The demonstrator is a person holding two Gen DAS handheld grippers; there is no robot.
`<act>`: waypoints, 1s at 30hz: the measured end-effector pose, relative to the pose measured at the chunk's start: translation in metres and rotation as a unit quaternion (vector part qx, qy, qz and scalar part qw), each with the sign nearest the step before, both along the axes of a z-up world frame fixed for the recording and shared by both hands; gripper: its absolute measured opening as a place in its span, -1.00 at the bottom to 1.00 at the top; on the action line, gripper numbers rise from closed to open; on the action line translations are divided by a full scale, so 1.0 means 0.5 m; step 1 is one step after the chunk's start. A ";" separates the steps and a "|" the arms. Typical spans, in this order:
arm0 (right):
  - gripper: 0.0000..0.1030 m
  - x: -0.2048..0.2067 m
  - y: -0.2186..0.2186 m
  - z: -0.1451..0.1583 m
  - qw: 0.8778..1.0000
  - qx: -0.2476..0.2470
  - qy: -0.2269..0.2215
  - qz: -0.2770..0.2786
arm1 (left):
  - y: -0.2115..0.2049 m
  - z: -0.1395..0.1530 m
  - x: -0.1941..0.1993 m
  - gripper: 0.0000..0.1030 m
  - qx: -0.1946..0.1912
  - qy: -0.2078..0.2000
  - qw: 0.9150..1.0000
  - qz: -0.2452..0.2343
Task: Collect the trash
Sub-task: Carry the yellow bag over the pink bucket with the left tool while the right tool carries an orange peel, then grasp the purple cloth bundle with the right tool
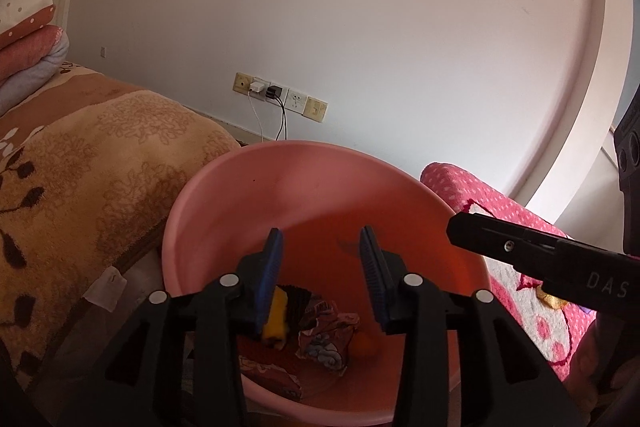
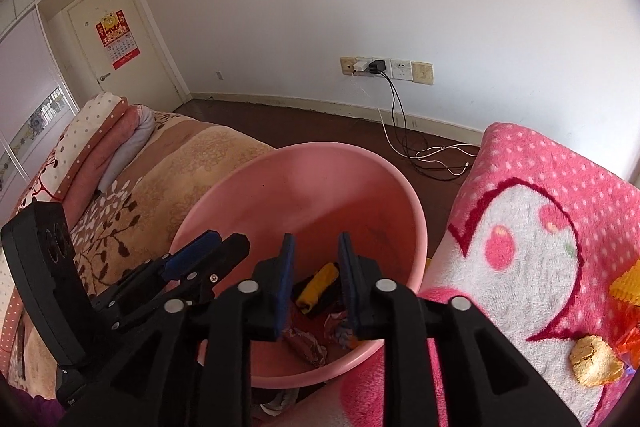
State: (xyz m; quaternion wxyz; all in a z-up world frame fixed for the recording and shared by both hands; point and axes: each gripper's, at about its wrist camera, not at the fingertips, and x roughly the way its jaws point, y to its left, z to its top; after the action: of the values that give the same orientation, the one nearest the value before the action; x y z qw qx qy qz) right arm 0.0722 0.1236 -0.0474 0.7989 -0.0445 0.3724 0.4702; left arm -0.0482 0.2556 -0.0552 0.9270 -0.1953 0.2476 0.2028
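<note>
Both claws hang over a pink plastic basin (image 1: 224, 195) that sits on the floor between two beds. The left claw (image 1: 320, 247) is open wide, and nothing is between its blue pads (image 1: 272, 259). The right claw (image 2: 316, 251) is open too, with a smaller gap, and it holds nothing. The trash lies at the bottom of the basin. There is a yellow and black wrapper (image 1: 276, 319), a crumpled printed wrapper (image 1: 326, 339) next to it, and a small orange ball (image 1: 366, 345) near the basin's right wall. In the right wrist view the yellow wrapper shows between the right claw's pads, but it lies far below them. On the left is a bed with a tan leaf blanket (image 1: 80, 179), and folded bedding (image 2: 100, 151) is stacked at its far end. On the right is a pink dotted blanket (image 2: 540, 227). More trash lies on the pink blanket: a pale crumbly biscuit (image 2: 594, 361), a yellow ridged piece (image 2: 628, 285) and a bit of orange wrapper (image 2: 630, 341) at the edge of the picture. Behind the basin, two chargers (image 2: 372, 67) are plugged into wall sockets, and their cables (image 2: 432, 159) curl on the brown floor (image 2: 320, 123).
</note>
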 end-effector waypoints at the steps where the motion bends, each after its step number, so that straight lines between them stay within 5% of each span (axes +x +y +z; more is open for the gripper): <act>1: -0.32 -0.001 -0.004 0.002 1.000 0.002 -0.001 0.000 | -0.001 0.000 0.000 -0.22 0.001 0.001 1.000 0.000; 11: -0.25 -0.011 -0.099 0.029 0.999 0.017 -0.010 -0.031 | -0.005 -0.001 -0.004 -0.23 0.000 -0.008 1.000 0.012; 30: -0.01 0.023 -0.530 0.020 0.973 -0.002 -0.019 -0.230 | -0.097 0.023 -0.002 -0.23 0.071 -0.012 0.997 -0.043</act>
State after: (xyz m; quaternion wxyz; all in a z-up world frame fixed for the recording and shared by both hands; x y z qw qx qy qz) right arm 0.0836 -0.1413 -0.0373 0.8926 0.0319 0.3583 0.2720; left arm -0.0491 0.2069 -0.0439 0.9492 -0.1209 0.2298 0.1778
